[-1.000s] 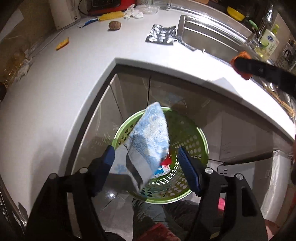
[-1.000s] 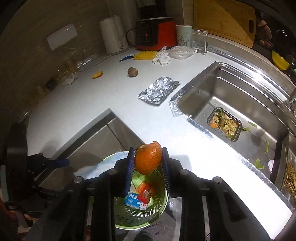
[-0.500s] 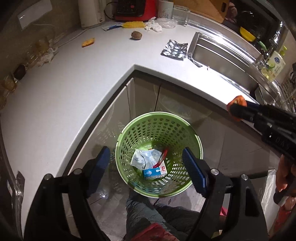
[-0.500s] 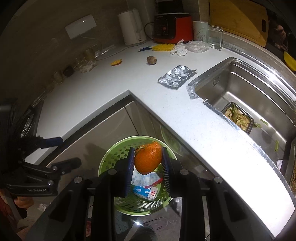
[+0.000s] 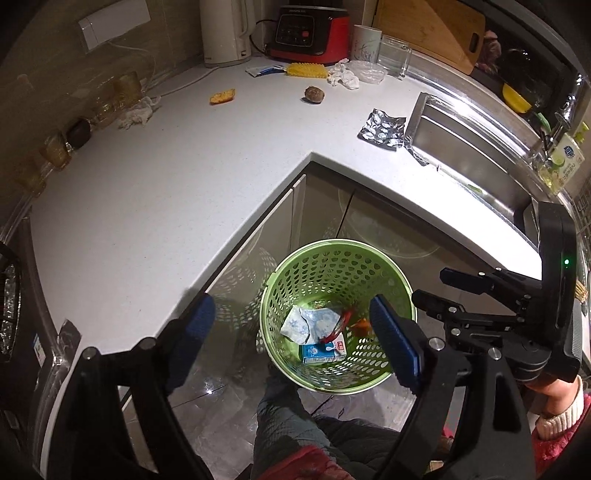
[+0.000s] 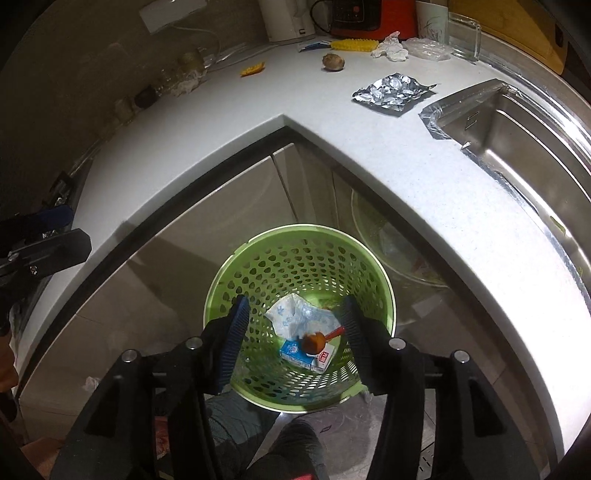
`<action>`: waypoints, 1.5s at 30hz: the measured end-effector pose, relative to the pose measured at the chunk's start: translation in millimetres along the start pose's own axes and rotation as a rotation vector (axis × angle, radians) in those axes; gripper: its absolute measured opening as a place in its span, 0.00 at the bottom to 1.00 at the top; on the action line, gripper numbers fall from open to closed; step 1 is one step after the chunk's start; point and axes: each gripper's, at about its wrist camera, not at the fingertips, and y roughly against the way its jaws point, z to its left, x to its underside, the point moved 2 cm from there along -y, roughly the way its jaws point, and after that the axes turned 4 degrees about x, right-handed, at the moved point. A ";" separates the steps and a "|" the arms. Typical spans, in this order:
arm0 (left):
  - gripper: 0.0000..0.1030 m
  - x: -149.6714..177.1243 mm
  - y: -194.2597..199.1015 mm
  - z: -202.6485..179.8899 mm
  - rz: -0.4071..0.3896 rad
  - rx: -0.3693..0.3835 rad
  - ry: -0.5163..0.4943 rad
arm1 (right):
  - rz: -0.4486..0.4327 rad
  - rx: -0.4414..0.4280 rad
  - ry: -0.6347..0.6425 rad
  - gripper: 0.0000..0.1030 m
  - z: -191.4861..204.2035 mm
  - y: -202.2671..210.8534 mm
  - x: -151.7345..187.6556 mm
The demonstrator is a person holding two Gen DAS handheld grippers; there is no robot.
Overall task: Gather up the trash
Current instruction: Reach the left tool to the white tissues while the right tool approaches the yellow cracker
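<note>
A green perforated basket (image 5: 332, 245) (image 6: 295, 229) stands on the floor below the counter corner. In it lie a blue-white wrapper (image 5: 314, 323) (image 6: 295, 317) and a small milk carton (image 5: 323, 352) (image 6: 295, 352). My left gripper (image 5: 291, 314) hangs above the basket, jaws opening wide with nothing between them. My right gripper (image 6: 294, 306) is also over the basket, jaws opening. The orange fruit piece (image 6: 314, 341) is free of its pads, low in the basket over the carton. On the counter lie crumpled foil (image 5: 382, 127), an orange peel (image 5: 221, 96) and a brown round scrap (image 5: 314, 95).
White crumpled tissue (image 5: 343, 75), a plastic bag and a yellow brush (image 5: 306, 69) lie near the red cooker (image 5: 310, 33). The steel sink (image 5: 461, 147) is at the right, its strainer out of view. A person's legs stand right behind the basket.
The wrapper fell from my left gripper into the basket and that gripper rose. My right gripper moved over the basket, opened and let go of the orange piece.
</note>
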 end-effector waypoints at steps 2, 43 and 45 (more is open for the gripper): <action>0.79 -1.8 1.2 -0.2 -0.003 -0.001 0.001 | -0.019 0.007 -0.014 0.56 -5.3 7.7 -4.4; 0.87 -246.4 -129.7 201.6 -0.122 -0.100 0.144 | -0.177 0.103 -0.022 0.73 25.2 -73.1 -270.9; 0.87 -258.0 -139.5 228.9 -0.126 -0.127 0.179 | -0.167 0.090 -0.005 0.73 36.1 -87.1 -284.0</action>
